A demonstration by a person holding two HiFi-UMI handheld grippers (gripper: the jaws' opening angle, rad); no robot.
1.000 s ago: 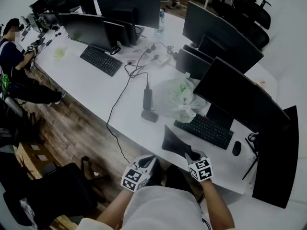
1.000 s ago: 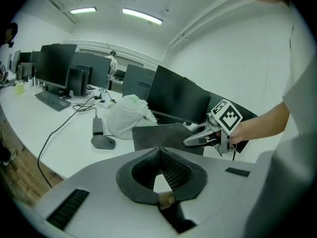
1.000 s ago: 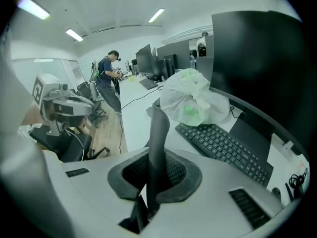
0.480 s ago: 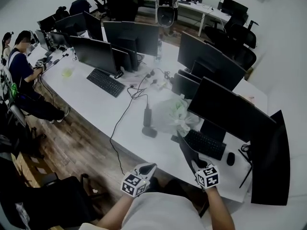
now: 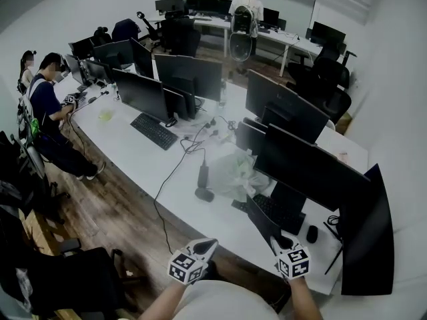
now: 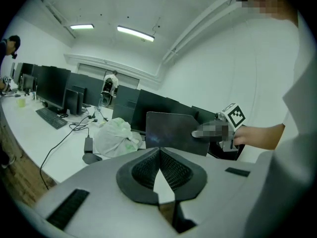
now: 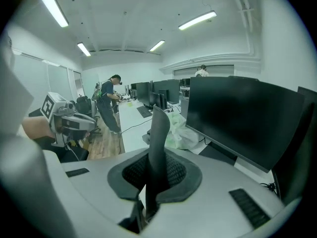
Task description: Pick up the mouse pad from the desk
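The dark mouse pad (image 5: 262,221) hangs clear of the white desk (image 5: 133,153), held upright by one edge. My right gripper (image 5: 276,243) is shut on it; in the right gripper view the pad (image 7: 157,143) stands edge-on between the pads. The left gripper view shows the flat face of the pad (image 6: 171,133) with the right gripper (image 6: 218,132) clamped on its right edge. My left gripper (image 5: 207,246) hovers beside the desk's near edge, to the left of the pad. Its jaws (image 6: 159,153) are shut with nothing between them.
A black keyboard (image 5: 277,212) and a mouse (image 5: 311,233) lie under a dark monitor (image 5: 313,172). A plastic bag (image 5: 237,172) and a power adapter (image 5: 202,177) with a cable lie to the left. A person (image 5: 47,105) sits far left; a chair (image 5: 67,279) stands nearby.
Both grippers have risen. The mouse pad has come up off the desk in the right gripper and now stands more upright. The head view has tilted up toward the room.
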